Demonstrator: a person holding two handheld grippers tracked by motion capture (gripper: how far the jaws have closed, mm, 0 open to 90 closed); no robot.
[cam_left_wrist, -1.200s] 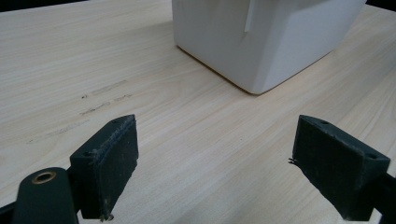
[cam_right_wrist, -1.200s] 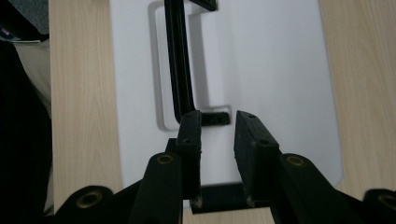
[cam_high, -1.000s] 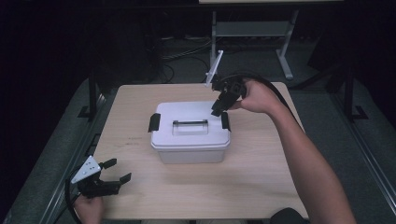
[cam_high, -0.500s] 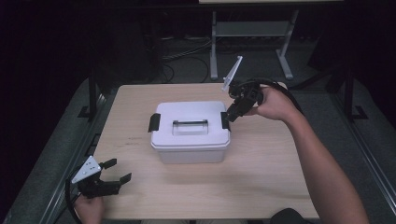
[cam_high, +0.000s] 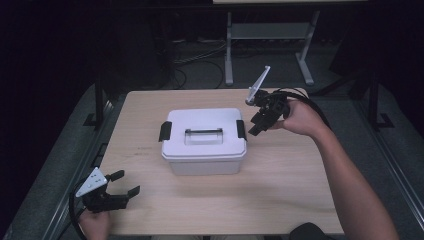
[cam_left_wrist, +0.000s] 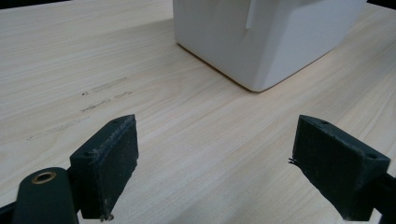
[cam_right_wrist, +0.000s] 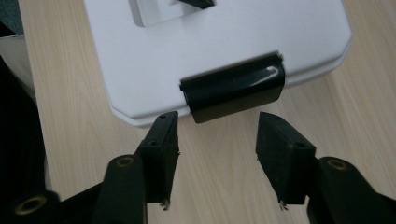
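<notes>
Box (cam_high: 204, 142) sits mid-table (cam_high: 280, 200); right claw (cam_high: 254, 125) just beside its right latch (cam_high: 241, 129), left claw (cam_high: 124, 183) near front-left corner

There are no words, numbers, labels or signs to read here. The white box (cam_high: 204, 142) has a plain lid and plain sides. Its black clip (cam_right_wrist: 233, 92) has nothing written on it. The table (cam_high: 280, 200) is bare wood with a few small marks, but they are not letters.
</notes>
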